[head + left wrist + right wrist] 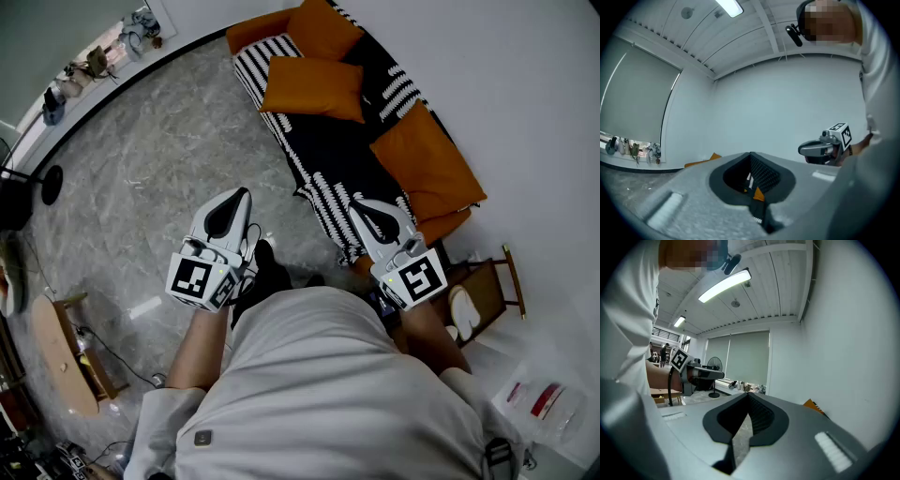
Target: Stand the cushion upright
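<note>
A sofa [347,159] with a black-and-white striped cover stands against the wall ahead. One orange cushion [314,87] lies flat on its seat. A second orange cushion [323,26] leans at the far end, and a larger one [427,159] rests at the near end. My left gripper [240,195] is held over the floor short of the sofa's near corner, jaws shut and empty. My right gripper [361,206] hovers over the sofa's near edge, also shut with nothing in it. In the left gripper view the left gripper [750,155] points level, with the right gripper [825,146] beside it.
A small wooden side table [483,291] stands right of the sofa. A round wooden table [56,352] is at the lower left, with cables on the floor. A fan base [47,183] sits at the left. A ledge with small items [94,61] runs along the far wall.
</note>
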`<act>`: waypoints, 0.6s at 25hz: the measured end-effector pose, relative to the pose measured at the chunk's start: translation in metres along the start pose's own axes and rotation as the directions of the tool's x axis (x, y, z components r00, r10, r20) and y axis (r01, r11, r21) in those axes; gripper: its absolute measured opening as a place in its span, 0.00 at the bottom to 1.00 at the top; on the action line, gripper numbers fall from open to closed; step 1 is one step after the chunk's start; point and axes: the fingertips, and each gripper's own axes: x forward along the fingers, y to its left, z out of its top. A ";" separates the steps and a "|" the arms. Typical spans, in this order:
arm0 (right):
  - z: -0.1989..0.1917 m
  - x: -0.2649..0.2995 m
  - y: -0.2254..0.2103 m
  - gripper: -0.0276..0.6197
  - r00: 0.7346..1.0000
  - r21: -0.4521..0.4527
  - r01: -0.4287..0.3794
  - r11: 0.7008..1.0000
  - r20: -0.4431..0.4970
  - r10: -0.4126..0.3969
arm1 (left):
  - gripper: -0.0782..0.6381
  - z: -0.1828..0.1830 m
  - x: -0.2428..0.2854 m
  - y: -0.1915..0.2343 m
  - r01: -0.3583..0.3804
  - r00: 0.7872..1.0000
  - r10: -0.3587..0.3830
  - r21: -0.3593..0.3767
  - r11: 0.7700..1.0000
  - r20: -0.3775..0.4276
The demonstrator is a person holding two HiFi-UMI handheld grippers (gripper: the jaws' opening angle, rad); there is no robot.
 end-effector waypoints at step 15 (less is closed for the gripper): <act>0.016 0.164 -0.017 0.06 0.998 0.016 0.045 0.999 -0.045 -0.044 | 0.11 0.004 0.038 0.163 0.049 0.998 -0.049 -0.014 0.999 -0.027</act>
